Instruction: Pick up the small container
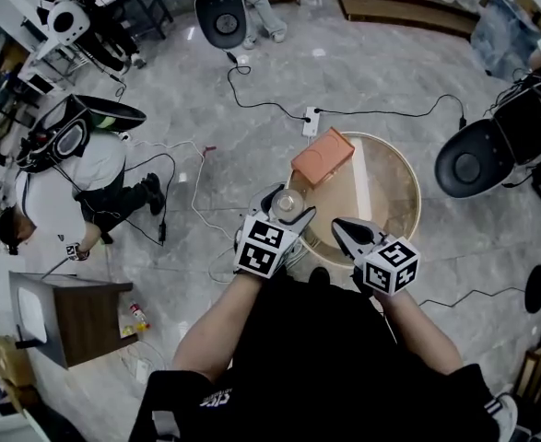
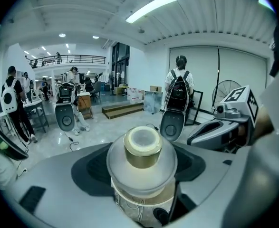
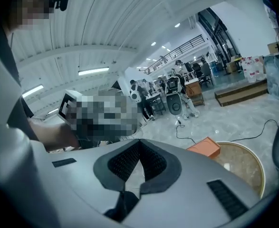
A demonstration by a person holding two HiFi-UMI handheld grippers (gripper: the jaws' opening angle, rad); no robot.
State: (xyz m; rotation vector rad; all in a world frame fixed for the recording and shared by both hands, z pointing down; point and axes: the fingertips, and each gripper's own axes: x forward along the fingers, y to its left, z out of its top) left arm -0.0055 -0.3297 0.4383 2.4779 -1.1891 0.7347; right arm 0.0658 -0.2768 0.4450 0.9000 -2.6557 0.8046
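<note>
Both my forearms reach forward to the near edge of the round table (image 1: 394,178), with the orange box (image 1: 323,156) lying on its far left rim. My left gripper (image 1: 287,212) has its jaws pinched on the small container (image 2: 142,148), a clear jar with a gold cap, just this side of the box. My right gripper (image 1: 340,226) hovers beside it, jaws pressed together on nothing.

Bright, even light pouring from the ceiling strip light (image 2: 151,7); faint glare spots on the floor (image 1: 318,52) beyond the worktop (image 1: 385,178); fisheye bending, black corners everywhere.
</note>
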